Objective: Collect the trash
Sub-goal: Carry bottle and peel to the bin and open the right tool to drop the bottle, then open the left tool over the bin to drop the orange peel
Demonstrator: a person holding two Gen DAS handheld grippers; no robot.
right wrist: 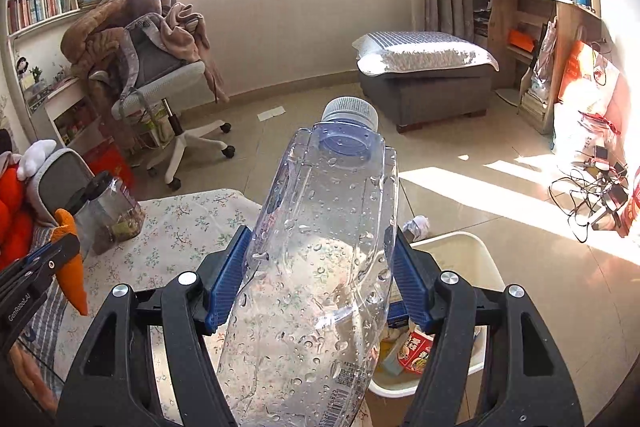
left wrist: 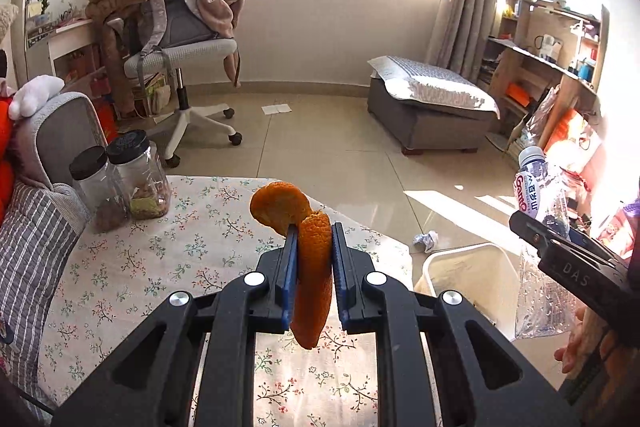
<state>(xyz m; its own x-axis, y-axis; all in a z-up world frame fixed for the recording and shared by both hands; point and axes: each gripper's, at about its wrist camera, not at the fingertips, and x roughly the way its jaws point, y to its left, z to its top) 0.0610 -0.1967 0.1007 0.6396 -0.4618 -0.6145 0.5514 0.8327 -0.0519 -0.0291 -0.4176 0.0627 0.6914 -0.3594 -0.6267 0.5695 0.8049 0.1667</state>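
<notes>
An orange peel (left wrist: pixel 314 267) is pinched upright between the blue pads (left wrist: pixel 289 279) of the left gripper (left wrist: pixel 314 273), its curled top flopping over to the left and its tail hanging below the jaws, held in the air above the flowered tablecloth (left wrist: pixel 168 267). The right gripper (right wrist: pixel 320 275) is clamped across the middle of a clear bottle (right wrist: pixel 320 247), wet inside, cap (right wrist: pixel 351 111) pointing away and up, so the body tilts forward over the near corner of the table and the white bin (right wrist: pixel 476 267). From the left side, that bottle shows at the far right with a hand (left wrist: pixel 576 343) under it, raised higher than the bin's rim. The bin stands on the floor just off the table's right edge and already holds packets (right wrist: pixel 414 347). A crumpled wad (left wrist: pixel 426 239) lies on the tiles just behind the bin. Two jars (left wrist: pixel 120 183) sit at the table's far left corner, well apart from both grippers. Past the table the tiled floor runs open to a chair (left wrist: pixel 188 59) heaped with blankets and a grey footstool (left wrist: pixel 432 107); a scrap of paper (left wrist: pixel 276 109) lies between them.
</notes>
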